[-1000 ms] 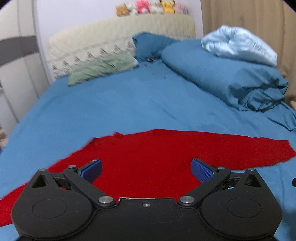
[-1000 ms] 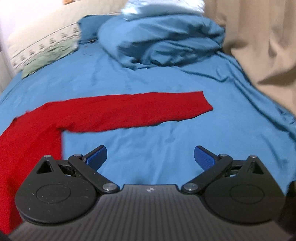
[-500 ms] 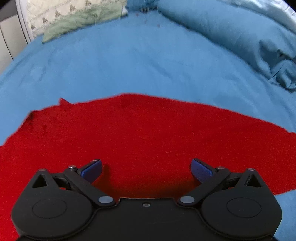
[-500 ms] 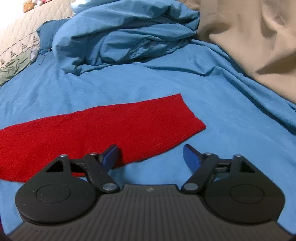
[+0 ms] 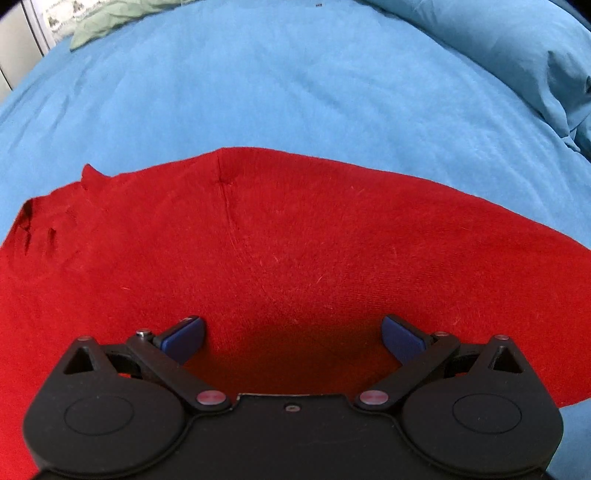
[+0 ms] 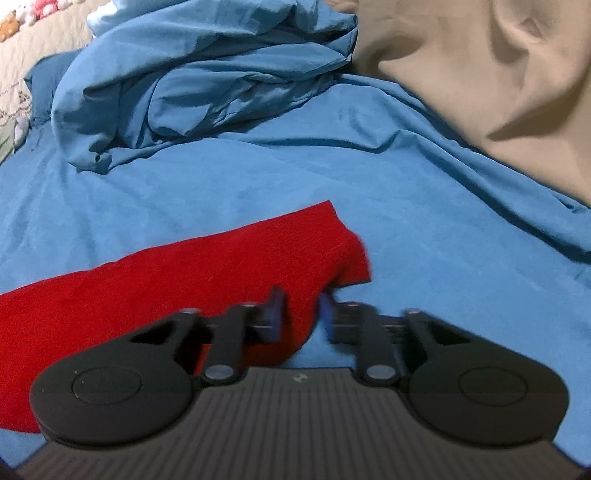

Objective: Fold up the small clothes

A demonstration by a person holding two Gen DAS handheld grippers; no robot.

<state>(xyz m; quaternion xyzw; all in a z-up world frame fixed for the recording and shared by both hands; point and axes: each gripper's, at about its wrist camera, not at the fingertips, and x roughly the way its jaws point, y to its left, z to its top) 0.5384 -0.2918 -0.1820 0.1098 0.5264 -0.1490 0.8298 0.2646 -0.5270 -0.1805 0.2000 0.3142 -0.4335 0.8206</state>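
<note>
A red knitted garment [image 5: 295, 251] lies flat on the blue bed sheet [image 5: 258, 81]. In the left wrist view my left gripper [image 5: 293, 334] is open, low over the garment's body near a seam, with nothing between its fingers. In the right wrist view the garment's sleeve [image 6: 221, 266] stretches to the left. My right gripper [image 6: 301, 314] is shut on the sleeve's cuff end, and the cloth bunches up between the blue pads [image 6: 275, 314]. The picture is blurred there.
A crumpled blue duvet [image 6: 192, 85] is heaped at the back of the bed, and it also shows in the left wrist view [image 5: 517, 48]. A beige curtain [image 6: 480, 74] hangs at the right. A green cloth [image 5: 122, 18] lies near the headboard.
My left gripper has come down closer over the garment and stays open. My right gripper has moved onto the sleeve's cuff and closed on it.
</note>
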